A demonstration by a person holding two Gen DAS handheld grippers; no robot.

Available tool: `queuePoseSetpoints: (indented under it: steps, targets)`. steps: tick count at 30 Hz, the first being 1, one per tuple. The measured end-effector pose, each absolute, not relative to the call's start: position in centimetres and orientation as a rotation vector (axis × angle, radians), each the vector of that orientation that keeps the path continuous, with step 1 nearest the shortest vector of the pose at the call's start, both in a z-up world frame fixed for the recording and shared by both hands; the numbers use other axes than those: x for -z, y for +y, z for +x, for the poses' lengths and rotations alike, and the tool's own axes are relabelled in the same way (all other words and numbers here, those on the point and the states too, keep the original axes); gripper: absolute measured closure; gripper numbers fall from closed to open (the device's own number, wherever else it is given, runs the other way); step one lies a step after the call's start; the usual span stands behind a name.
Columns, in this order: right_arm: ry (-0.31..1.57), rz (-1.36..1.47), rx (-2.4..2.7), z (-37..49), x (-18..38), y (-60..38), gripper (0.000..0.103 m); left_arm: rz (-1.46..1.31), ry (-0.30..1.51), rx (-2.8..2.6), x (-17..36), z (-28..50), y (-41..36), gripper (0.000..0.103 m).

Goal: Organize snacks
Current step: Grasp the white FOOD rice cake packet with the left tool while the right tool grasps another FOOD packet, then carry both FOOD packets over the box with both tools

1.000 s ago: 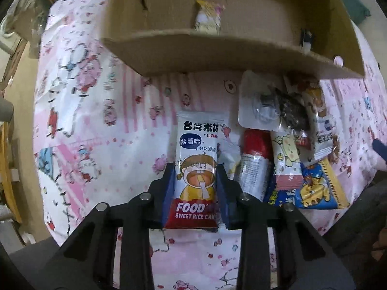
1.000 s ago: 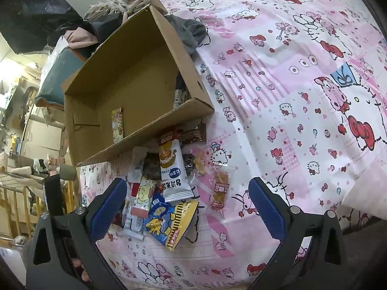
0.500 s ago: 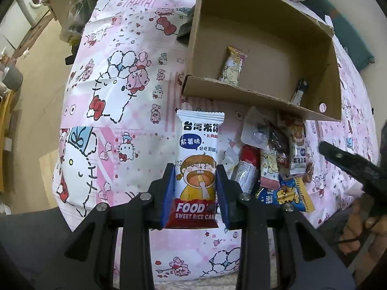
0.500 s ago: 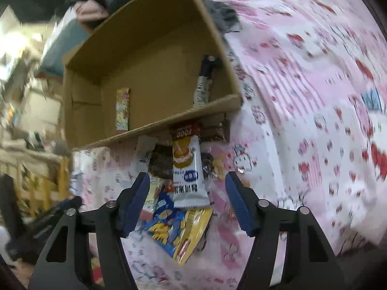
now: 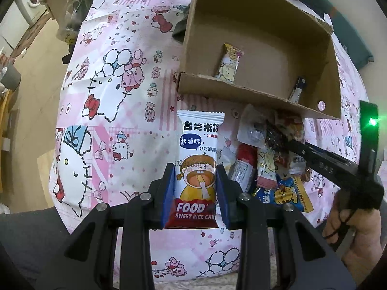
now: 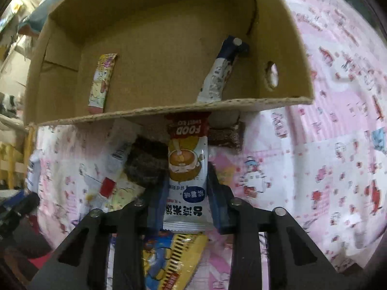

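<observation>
Snacks lie heaped (image 6: 145, 169) on the bed before the cardboard box (image 6: 169, 111); left claw (image 5: 196, 188) grips a rice cake packet (image 5: 198, 164), right claw (image 6: 186, 200) has just closed around another packet (image 6: 187, 174). Lift straight, clearing the box's front wall

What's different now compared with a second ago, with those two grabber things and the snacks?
The right gripper, wide open a second ago, has come down over the snack pile and its jaws have just been closing around a rice cake packet there. The left gripper has lifted its own rice cake packet off the bed. The cardboard box and its two snacks stayed put.
</observation>
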State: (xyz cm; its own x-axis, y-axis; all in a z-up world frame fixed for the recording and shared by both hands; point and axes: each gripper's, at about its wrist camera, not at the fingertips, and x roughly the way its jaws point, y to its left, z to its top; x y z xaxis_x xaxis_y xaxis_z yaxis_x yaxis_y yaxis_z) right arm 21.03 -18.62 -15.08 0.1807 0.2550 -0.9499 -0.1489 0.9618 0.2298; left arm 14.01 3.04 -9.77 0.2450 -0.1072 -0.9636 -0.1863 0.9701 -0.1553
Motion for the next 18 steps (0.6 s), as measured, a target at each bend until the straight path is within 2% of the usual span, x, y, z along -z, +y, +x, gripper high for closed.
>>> queuePoseSetpoints:
  steps: [18]
  targets:
    - [1.24, 0.381, -0.447, 15.2, 8.6, -22.8, 0.071, -0.238, 1.256, -0.15, 8.5, 13.4, 4.0, 0.074]
